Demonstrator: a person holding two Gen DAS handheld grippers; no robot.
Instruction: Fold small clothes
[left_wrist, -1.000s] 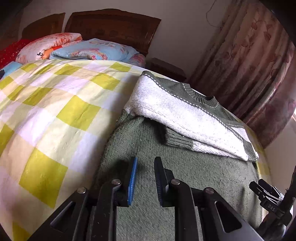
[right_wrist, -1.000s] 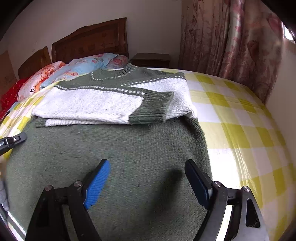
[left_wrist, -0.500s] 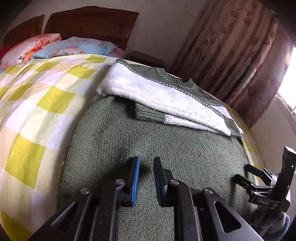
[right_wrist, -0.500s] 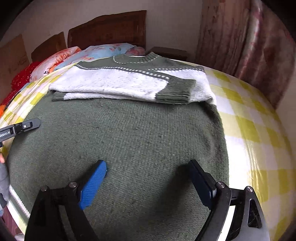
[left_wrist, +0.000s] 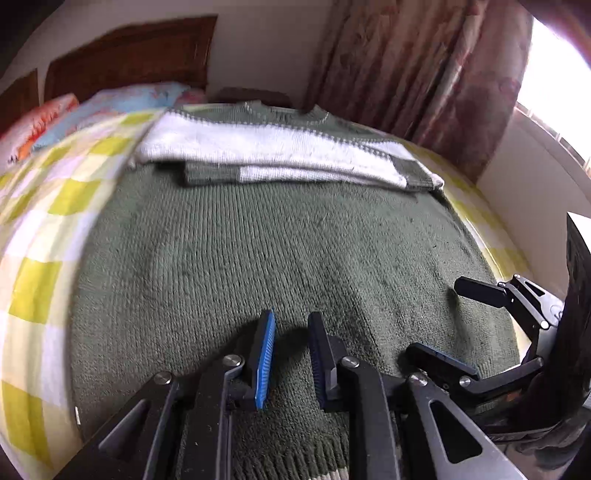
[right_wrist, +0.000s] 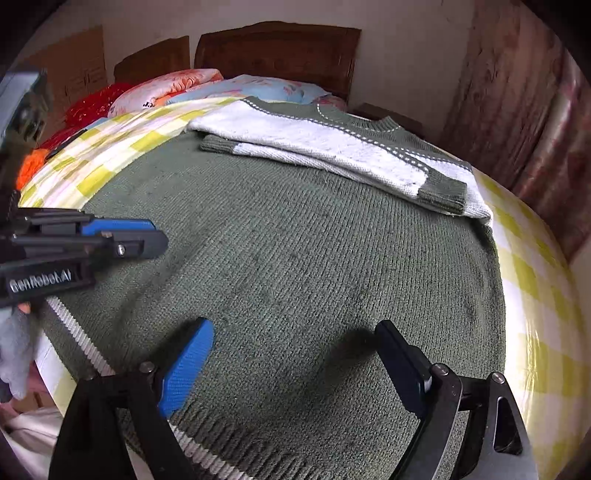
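Now that both my grippers have dropped low over the sweater's bottom hem, I can grab it.
My left gripper stays narrow and empty; my right gripper stays wide and empty, ready to fold up.

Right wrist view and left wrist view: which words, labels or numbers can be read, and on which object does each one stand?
"GenRobot.AI": white letters on the black body of the left gripper, in the right wrist view.
Dark print on the orange-and-white pillow: too small to read.
Left wrist view: no readable text; a round mark on the right gripper is too blurred.
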